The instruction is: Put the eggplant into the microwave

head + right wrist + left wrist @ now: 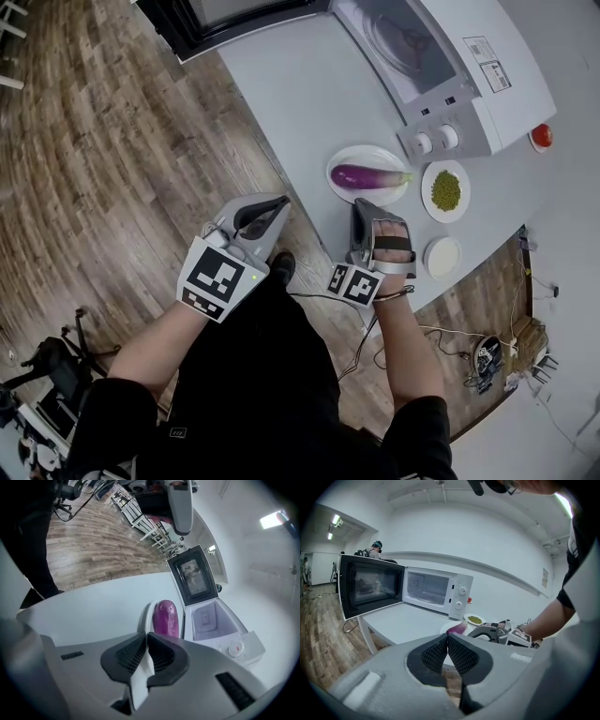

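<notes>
A purple eggplant [367, 175] lies on a white plate [343, 161] on the white table, in front of the white microwave [487, 84]. The microwave's dark door [202, 28] hangs wide open and its cavity [211, 618] looks empty. My right gripper [362, 210] hovers just short of the plate, shut with nothing held; the eggplant [166, 617] lies straight ahead of its jaws [146, 635]. My left gripper [278, 202] is off the table's edge above the floor, also shut and empty. In the left gripper view [447, 637] the eggplant [458, 628] peeks over the jaws.
A small plate of green beans [445, 190] sits right of the eggplant, and a small white bowl [442, 256] lies nearer me. A red object [541, 136] rests beside the microwave. Wooden floor [112, 141] lies left of the table. A person stands behind the microwave door [375, 549].
</notes>
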A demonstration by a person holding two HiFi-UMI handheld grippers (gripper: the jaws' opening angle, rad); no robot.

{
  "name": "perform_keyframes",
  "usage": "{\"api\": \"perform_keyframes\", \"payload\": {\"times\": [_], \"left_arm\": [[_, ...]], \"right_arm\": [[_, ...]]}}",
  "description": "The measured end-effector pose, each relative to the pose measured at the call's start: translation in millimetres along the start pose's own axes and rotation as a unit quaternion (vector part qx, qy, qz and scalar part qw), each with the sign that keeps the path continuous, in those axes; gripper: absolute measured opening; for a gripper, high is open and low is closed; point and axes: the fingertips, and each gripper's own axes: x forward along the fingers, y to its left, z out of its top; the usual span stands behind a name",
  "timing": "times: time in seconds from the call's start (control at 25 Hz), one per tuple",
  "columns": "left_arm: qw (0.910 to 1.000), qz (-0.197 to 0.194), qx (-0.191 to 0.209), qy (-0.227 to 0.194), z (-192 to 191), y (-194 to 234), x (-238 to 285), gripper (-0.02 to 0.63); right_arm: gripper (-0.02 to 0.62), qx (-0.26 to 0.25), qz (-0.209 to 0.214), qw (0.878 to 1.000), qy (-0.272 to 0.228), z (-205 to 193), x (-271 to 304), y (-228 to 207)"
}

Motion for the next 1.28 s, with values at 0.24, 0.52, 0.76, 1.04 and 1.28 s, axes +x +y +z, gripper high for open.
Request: {"api": "perform_keyframes", "payload": {"times": [0.24, 0.52, 0.76, 1.04, 1.28], "left_arm": [[1.0000, 0.000, 0.001, 0.004, -5.4, -0.5, -0.2, 0.009], [1.0000, 0.003, 0.004, 0.007, -5.8, -1.1, -4.9, 0.009], [0.9999, 0.008, 0.008, 0.005, -3.8, 2.1, -6.8, 0.009], [0.9999, 0.002, 0.007, 0.008, -8.9, -2.4, -3.1, 0.009], [0.9999, 0.001, 0.008, 0.012, -10.8, -4.6, -2.2, 0.009]], "right_arm": [[0.028, -0.011, -0.027, 1.000, 0.004, 0.0, -0.4, -0.5], [0.025, -0.008, -0.048, 0.999, 0.008, -0.2, -2.5, -1.9], [0.021, -0.005, -0.069, 0.998, 0.007, 1.3, -5.0, -9.2], [0.021, -0.016, -0.082, 0.997, 0.009, 1.5, -7.1, -8.1], [0.021, -0.019, -0.091, 0.996, 0.005, 2.3, -12.2, -9.6]]}}
